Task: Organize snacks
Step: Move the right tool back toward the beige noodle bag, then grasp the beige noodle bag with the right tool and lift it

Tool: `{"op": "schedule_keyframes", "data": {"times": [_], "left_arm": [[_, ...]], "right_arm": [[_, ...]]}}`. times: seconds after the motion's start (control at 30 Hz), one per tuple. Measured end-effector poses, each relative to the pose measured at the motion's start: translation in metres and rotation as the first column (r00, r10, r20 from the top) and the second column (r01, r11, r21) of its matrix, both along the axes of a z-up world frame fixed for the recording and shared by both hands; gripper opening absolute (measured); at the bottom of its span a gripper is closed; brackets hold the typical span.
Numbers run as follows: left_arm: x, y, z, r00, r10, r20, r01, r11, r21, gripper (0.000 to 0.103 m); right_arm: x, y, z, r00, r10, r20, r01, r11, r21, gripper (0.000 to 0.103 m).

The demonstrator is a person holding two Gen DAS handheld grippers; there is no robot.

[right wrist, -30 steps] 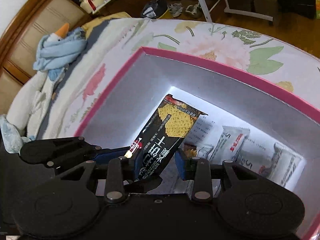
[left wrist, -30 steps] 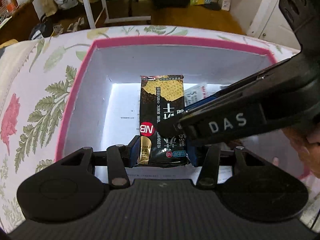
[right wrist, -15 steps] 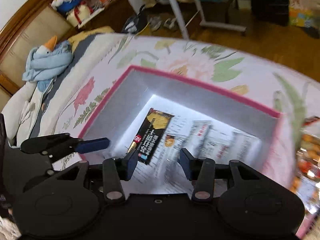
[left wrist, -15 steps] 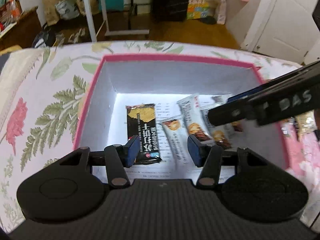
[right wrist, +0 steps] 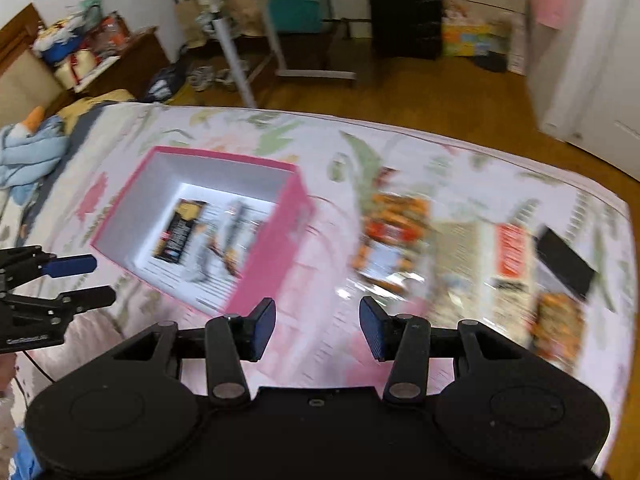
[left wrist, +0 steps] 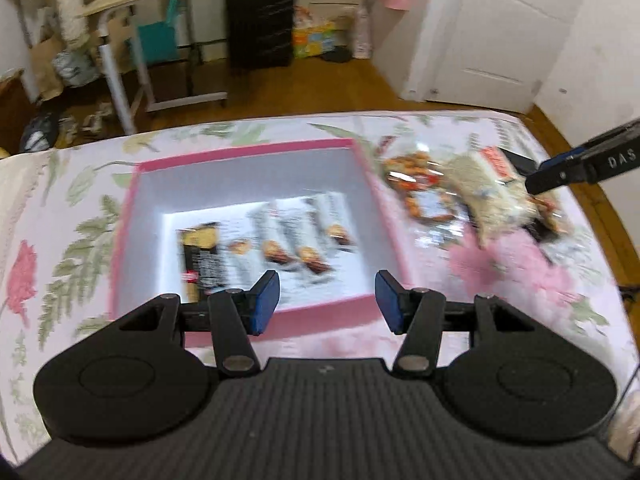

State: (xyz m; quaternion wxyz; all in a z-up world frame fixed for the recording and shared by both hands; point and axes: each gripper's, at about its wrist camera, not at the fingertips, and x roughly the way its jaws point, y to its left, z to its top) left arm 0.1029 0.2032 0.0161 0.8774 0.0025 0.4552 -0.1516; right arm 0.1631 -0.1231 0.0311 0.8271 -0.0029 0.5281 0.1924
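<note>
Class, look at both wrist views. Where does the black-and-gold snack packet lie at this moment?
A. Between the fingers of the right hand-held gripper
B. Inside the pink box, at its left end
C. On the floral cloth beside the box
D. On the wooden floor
B: the black-and-gold packet lies on the floor of the pink box at its left end, and both hand-held grippers are open and hold nothing.

"DAS" in white letters on right gripper [left wrist: 596,164], right edge of left wrist view. Small white print on left gripper [right wrist: 28,338], too blurred. Snack wrappers unreadable, motion blur.
</note>
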Motion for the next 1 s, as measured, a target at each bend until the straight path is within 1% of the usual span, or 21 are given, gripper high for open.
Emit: {"op": "schedule_keyframes", "data": {"times": [0.07, 0.2, 0.3, 0.37, 0.43, 0.53, 0.63, 0.7, 0.73, 0.8, 0.9, 1.0], "left_arm": [[-0.006, -0.020, 0.003, 0.999, -0.042, -0.007, 0.042, 0.999, -0.017, 0.052], [-0.011, -0.060, 0.003, 0.993, -0.117, -0.014, 0.116, 0.992, -0.054, 0.053], [-0.001, -0.092, -0.006, 0.989, -0.147, -0.034, 0.143, 0.985, -0.095, 0.054], [0.010, -0.111, -0.015, 0.987, -0.149, -0.052, 0.141, 0.982, -0.126, 0.054], [0.022, -0.128, -0.026, 0.986, -0.156, -0.059, 0.145, 0.976, -0.162, 0.054], [0.044, -0.155, -0.047, 0.988, -0.145, -0.047, 0.133, 0.973, -0.190, 0.054], [0.062, -0.182, -0.068, 0.993, -0.119, -0.019, 0.113, 0.975, -0.192, 0.054], [0.072, -0.198, -0.081, 0.993, -0.118, -0.003, 0.115, 0.976, -0.186, 0.054], [0.079, -0.206, -0.089, 0.993, -0.118, 0.002, 0.116, 0.975, -0.187, 0.054], [0.090, -0.218, -0.104, 0.994, -0.112, 0.003, 0.110, 0.971, -0.211, 0.054], [0.110, -0.233, -0.129, 0.995, -0.088, -0.042, 0.075, 0.965, -0.250, 0.054], [0.122, -0.244, -0.148, 0.995, -0.060, -0.080, 0.035, 0.961, -0.276, 0.054]], "right_arm": [[-0.007, -0.017, 0.005, 1.000, -0.013, -0.004, 0.013, 0.999, -0.029, 0.052], [-0.010, -0.042, 0.007, 0.999, 0.005, -0.035, -0.009, 0.995, -0.098, 0.052], [-0.003, -0.055, 0.000, 0.999, 0.031, -0.040, -0.037, 0.988, -0.148, 0.055], [0.007, -0.061, -0.012, 0.998, 0.039, -0.053, -0.047, 0.985, -0.165, 0.059], [0.018, -0.070, -0.027, 0.997, 0.057, -0.055, -0.066, 0.983, -0.173, 0.060], [0.033, -0.090, -0.056, 0.998, 0.059, -0.026, -0.063, 0.980, -0.189, 0.060], [0.046, -0.115, -0.078, 1.000, 0.024, 0.012, -0.022, 0.987, -0.161, 0.061], [0.056, -0.135, -0.091, 0.998, -0.027, 0.049, 0.032, 0.993, -0.112, 0.061], [0.062, -0.146, -0.099, 0.997, -0.061, 0.049, 0.065, 0.994, -0.083, 0.061], [0.072, -0.163, -0.112, 0.993, -0.117, 0.032, 0.118, 0.993, -0.025, 0.061], [0.084, -0.181, -0.127, 0.985, -0.174, 0.015, 0.173, 0.983, 0.059, 0.061], [0.095, -0.188, -0.140, 0.979, -0.202, -0.005, 0.201, 0.972, 0.124, 0.062]]}}
